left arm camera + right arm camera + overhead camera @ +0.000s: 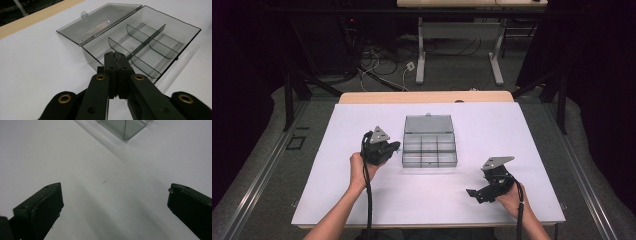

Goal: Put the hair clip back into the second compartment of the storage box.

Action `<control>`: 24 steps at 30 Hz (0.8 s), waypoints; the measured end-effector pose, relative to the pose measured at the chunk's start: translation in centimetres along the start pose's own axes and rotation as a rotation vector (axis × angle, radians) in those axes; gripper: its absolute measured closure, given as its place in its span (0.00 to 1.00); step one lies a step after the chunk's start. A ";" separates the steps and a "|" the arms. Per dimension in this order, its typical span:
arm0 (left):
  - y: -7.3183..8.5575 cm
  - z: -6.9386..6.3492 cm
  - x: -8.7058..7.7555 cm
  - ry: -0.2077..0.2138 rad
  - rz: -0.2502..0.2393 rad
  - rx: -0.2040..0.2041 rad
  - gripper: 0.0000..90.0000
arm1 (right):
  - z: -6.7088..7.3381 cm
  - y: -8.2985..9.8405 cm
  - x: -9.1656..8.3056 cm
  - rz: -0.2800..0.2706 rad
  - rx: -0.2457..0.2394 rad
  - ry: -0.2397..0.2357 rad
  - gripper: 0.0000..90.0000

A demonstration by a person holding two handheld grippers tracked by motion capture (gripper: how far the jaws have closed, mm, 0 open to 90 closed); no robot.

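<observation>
Your left gripper (pixel 395 147) sits just left of the clear plastic compartment box (pixel 430 151), near its left wall, jaws pressed together. In the left gripper view the closed tips (pixel 115 55) point at the box's near corner (pixel 93 58); whether a thin thing is pinched between them, can't tell. Touching the box or just short of it, can't tell either.

Box is mid-tabletop (pixel 362 200), on the white sheet. Lid (pixel 428 123) is swung fully open and lies flat behind the tray, latch tab on its far edge. Tray is split by smoke-tinted dividers (pixel 146 41) into two rows of compartments, and nothing shows inside them.

Your right gripper (pixel 471 193) is well apart from the box, toward the near right of the tabletop, held low and pointing left. Its jaws are spread wide; in the right gripper view there is just bare white sheet between them, with one corner of the box (pixel 130 128) at the top edge.

Both hands come in from the bottom of the high view, cables trailing back along the forearms.
</observation>
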State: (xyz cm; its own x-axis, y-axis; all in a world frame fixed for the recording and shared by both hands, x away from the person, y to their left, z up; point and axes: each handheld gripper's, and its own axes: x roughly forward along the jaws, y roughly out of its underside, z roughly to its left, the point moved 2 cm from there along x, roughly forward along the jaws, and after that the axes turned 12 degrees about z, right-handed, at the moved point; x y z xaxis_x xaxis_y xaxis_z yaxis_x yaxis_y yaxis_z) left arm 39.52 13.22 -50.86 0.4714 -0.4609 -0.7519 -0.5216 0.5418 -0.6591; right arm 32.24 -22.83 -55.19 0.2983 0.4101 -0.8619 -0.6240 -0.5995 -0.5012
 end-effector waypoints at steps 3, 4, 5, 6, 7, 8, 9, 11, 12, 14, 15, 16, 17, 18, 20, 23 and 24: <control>-0.2 0.0 0.2 0.000 0.004 0.008 0.99 | 0.1 0.0 0.0 0.002 0.008 -0.013 0.00; -0.2 -0.1 0.3 0.000 -0.001 0.005 0.99 | 0.1 0.0 0.0 0.005 0.007 -0.012 0.00; -0.3 -0.1 0.3 0.002 -0.004 0.005 0.99 | 0.0 0.0 -0.1 0.022 0.000 -0.005 0.00; -0.4 0.0 0.3 0.003 0.000 0.009 0.99 | 0.0 0.0 -0.1 0.022 0.000 -0.006 0.00; -0.4 0.0 0.3 0.004 -0.005 0.006 0.99 | 0.0 0.0 0.0 0.017 0.000 -0.007 0.00; -0.5 0.0 0.3 0.004 -0.004 0.005 0.99 | 0.0 0.0 -0.1 0.023 -0.002 -0.005 0.00; -0.5 0.0 0.4 0.002 -0.012 0.005 0.99 | 0.0 0.0 -0.1 0.022 -0.001 -0.005 0.00; -0.7 0.0 0.5 0.004 -0.011 0.007 0.99 | 0.0 0.0 0.0 0.015 0.007 -0.011 0.00; -0.7 0.0 0.5 0.008 -0.009 0.006 0.99 | 0.0 0.0 0.0 0.000 0.002 -0.004 0.00; -0.9 0.0 0.7 0.006 -0.016 0.004 0.99 | 0.0 0.0 0.0 -0.001 0.004 0.001 0.00; -1.0 0.0 0.7 0.006 -0.018 0.005 0.99 | 0.0 0.0 0.0 -0.002 0.002 -0.005 0.00; -1.0 -0.1 0.7 0.012 -0.016 0.004 0.99 | 0.0 0.0 0.0 0.001 0.003 -0.003 0.00; -1.1 0.0 0.8 0.012 -0.014 0.005 0.99 | 0.0 0.0 0.0 -0.002 0.002 -0.007 0.00; -1.2 -0.1 0.8 0.013 -0.019 0.003 0.99 | 0.1 0.0 0.0 -0.001 0.009 -0.009 0.00; -1.3 -0.1 1.0 0.016 -0.018 0.008 0.99 | 0.0 0.0 -0.1 0.017 0.007 -0.007 0.00; -1.4 -0.1 1.2 0.016 -0.018 0.007 0.99 | 0.0 0.0 0.0 0.001 0.003 -0.002 0.00; -1.5 -0.1 1.3 0.019 -0.019 0.008 0.99 | 0.0 0.0 0.0 0.001 0.003 -0.001 0.00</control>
State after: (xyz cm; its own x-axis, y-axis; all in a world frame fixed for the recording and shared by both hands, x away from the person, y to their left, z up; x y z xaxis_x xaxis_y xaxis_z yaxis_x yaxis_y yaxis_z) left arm 40.79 11.73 -50.83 0.4673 -0.4845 -0.7395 -0.5072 0.5382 -0.6731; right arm 32.25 -22.83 -55.18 0.2966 0.4105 -0.8623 -0.6262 -0.5981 -0.5001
